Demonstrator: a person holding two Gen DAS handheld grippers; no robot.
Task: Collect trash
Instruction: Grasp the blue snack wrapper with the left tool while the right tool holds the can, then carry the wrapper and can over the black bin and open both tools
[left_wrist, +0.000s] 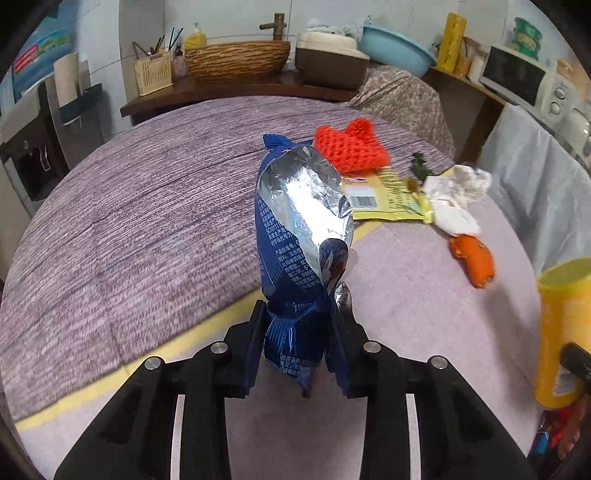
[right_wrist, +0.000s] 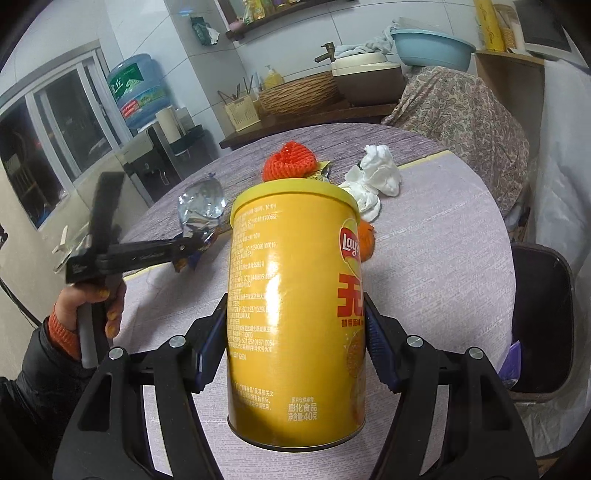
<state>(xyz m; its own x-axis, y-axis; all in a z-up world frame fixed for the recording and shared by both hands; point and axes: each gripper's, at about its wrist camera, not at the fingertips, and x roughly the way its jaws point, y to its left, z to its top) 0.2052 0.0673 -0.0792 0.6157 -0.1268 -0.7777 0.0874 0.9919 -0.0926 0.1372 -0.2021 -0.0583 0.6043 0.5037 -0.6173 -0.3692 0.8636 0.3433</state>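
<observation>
**Wrapper and can both in hand**

Over the round table (left_wrist: 147, 229), my left gripper (left_wrist: 301, 314) pinches a blue foil wrapper (left_wrist: 299, 221) near its lower end. No earlier frame, so I only tell how it stands: narrow, pads pressed into the crumpled foil, with the wrapper's upper part standing up and hiding the tabletop behind it. From the right wrist view I see my left hand (right_wrist: 92, 306) on the handle, but the wrapper there is small and partly blocked.

My right gripper (right_wrist: 295, 332) clamps a yellow can (right_wrist: 295, 295), one pad on each side. The can fills the middle of that view and covers much of the trash beyond it. In the left view only a strip of it shows, cut off at the right edge.

Farther back on the table lie a red net (left_wrist: 349, 147), a yellow packet (left_wrist: 388, 195), white tissue (left_wrist: 456, 199) and an orange piece (left_wrist: 474, 262), close together. A dark bin (right_wrist: 543, 317) stands just beside the table, its inside too dark to read.
</observation>
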